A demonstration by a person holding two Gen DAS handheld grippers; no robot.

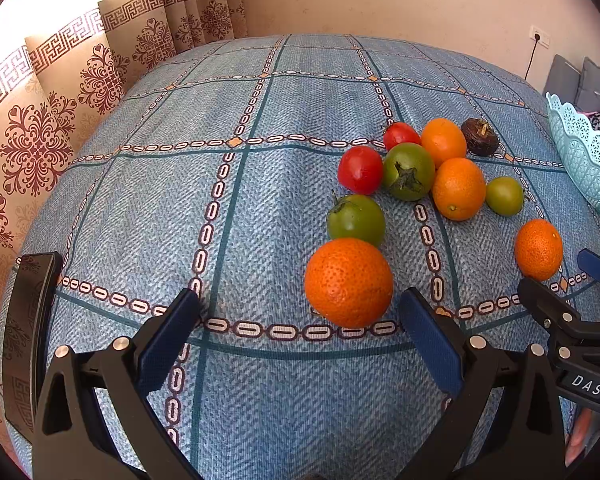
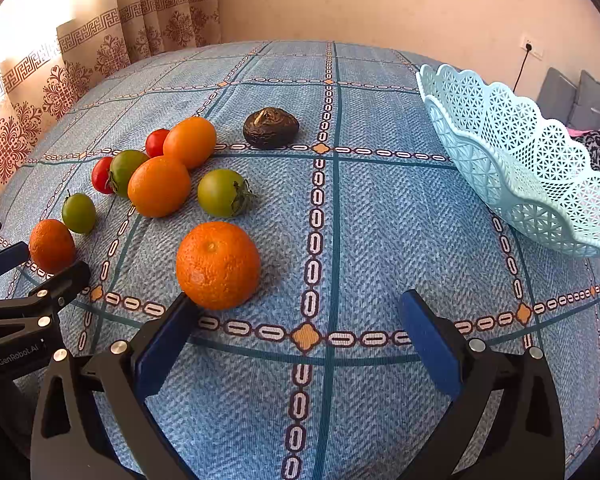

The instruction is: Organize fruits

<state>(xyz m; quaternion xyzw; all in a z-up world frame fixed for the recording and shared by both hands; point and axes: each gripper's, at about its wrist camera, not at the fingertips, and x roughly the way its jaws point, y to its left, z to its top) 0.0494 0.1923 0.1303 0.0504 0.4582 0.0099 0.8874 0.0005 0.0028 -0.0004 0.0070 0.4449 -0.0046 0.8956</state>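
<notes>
Just ahead of the left gripper (image 1: 300, 320): large dimpled orange mandarin (image 1: 348, 282) on blue patterned tablecloth (image 1: 240, 208), nearer the right pad, untouched. Jaws spread wide, empty. Another dimpled mandarin (image 2: 217, 265) beside the left pad of the right gripper (image 2: 300, 320), likewise gaping, holding nothing. Beyond, clustered tomatoes and oranges; pale-blue lattice plastic basket (image 2: 516, 160) at far right.

"DAS" stands in white on the right gripper (image 1: 588, 276) body; "GenRobot.AI" stands in white on the left gripper (image 2: 40, 264) body.
</notes>
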